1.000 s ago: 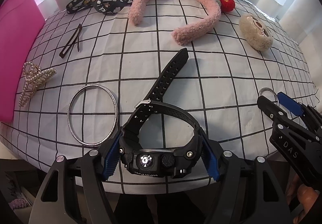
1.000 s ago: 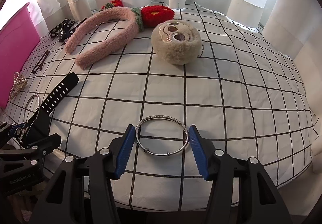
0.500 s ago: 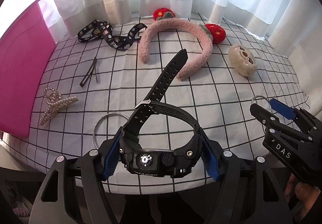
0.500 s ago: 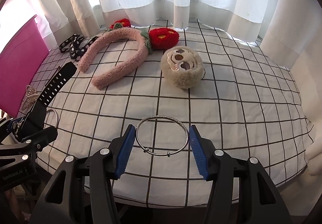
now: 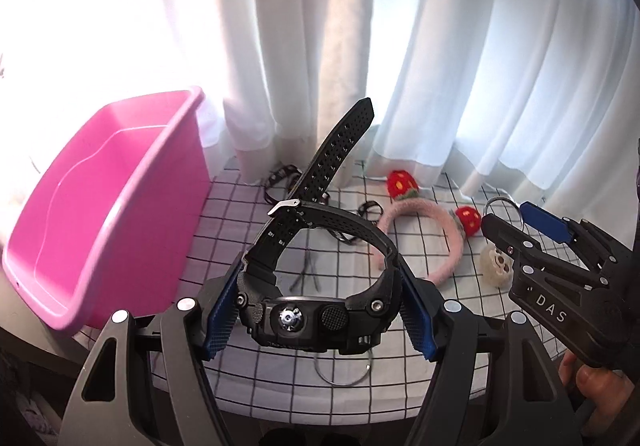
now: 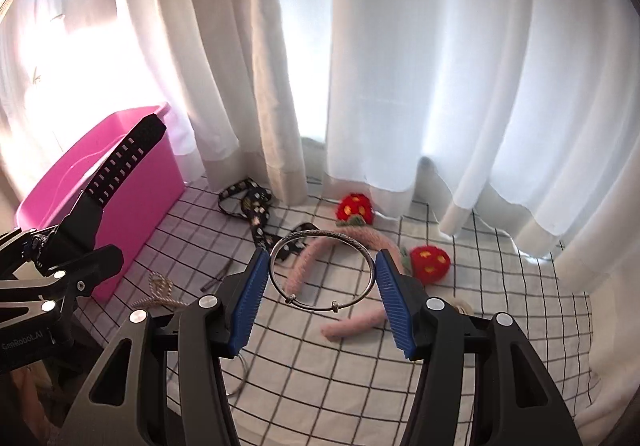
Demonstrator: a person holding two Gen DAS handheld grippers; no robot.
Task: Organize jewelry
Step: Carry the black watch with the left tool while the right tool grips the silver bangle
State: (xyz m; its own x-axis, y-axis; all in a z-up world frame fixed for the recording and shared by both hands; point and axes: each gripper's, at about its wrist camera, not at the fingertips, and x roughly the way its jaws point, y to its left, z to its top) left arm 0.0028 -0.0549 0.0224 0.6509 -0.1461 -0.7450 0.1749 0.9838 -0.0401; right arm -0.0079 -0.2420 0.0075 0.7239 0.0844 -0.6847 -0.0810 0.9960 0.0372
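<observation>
My left gripper (image 5: 318,316) is shut on a black watch (image 5: 316,310), held high above the checked table; its strap (image 5: 340,149) sticks up. My right gripper (image 6: 322,302) is shut on a silver bangle (image 6: 322,272), also raised above the table. A pink bin (image 5: 100,205) stands at the left; it also shows in the right wrist view (image 6: 132,201). A second silver bangle (image 5: 344,370) lies on the cloth below the watch. The right gripper shows at the right of the left wrist view (image 5: 516,221).
On the checked cloth (image 6: 460,346) lie a pink fuzzy headband (image 6: 352,326) with red strawberries (image 6: 430,264), a black patterned ribbon (image 6: 252,205), a pearl hair claw (image 6: 160,290), a dark hair clip (image 5: 306,270) and a plush sloth face (image 5: 496,264). White curtains hang behind.
Both grippers have risen well above the table with the watch and the bangle and tilted up. The pink bin's inside has come into view on the left.
</observation>
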